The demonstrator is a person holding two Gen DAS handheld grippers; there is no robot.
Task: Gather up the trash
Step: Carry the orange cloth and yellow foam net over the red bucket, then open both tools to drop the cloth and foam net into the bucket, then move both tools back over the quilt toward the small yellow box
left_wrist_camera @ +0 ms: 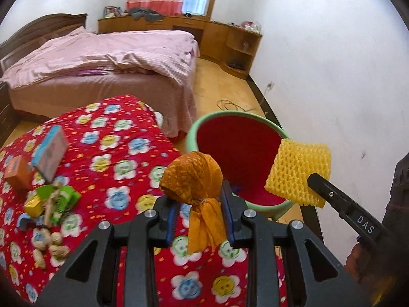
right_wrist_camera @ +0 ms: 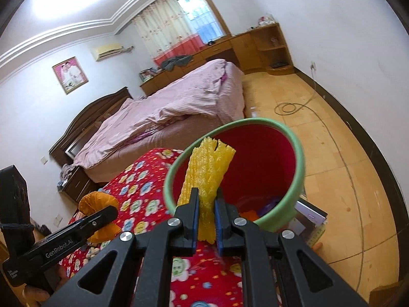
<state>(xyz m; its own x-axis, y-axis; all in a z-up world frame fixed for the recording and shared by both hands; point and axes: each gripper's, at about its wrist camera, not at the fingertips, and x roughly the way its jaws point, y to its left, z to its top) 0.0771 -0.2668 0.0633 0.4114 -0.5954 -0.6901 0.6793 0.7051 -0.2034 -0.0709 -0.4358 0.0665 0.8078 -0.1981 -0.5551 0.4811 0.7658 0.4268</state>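
- Holding an orange mesh net (left_wrist_camera: 191,176), the left gripper (left_wrist_camera: 198,212) is closing its jaws on the bunched middle of it, the tail of the net hanging down between the blue pads.
- Gripping a yellow foam net (right_wrist_camera: 208,176), the right gripper (right_wrist_camera: 206,212) is pinching it narrowly between both jaws, edge-on in the right wrist view.
- In the left wrist view the yellow foam net (left_wrist_camera: 297,171) is showing its flat face, hanging over the near rim of the bin.
- The green bin (left_wrist_camera: 230,114) with a red liner is standing beside the red flowered cloth (left_wrist_camera: 122,153); purple and orange scraps are lying at its bottom.
- Lettering "DAS" is reading on the right gripper's finger in the left wrist view; "GenRobot.AI" is reading on the left gripper's finger in the right wrist view.
- Remaining trash is lying on the cloth, well apart from the bin: a blue-edged box (left_wrist_camera: 51,151), an orange carton (left_wrist_camera: 18,171), green and yellow wrappers (left_wrist_camera: 55,199) and peanuts (left_wrist_camera: 48,245). Print on these is too blurred to read.
- A pink bed (left_wrist_camera: 102,58) is standing behind the cloth.
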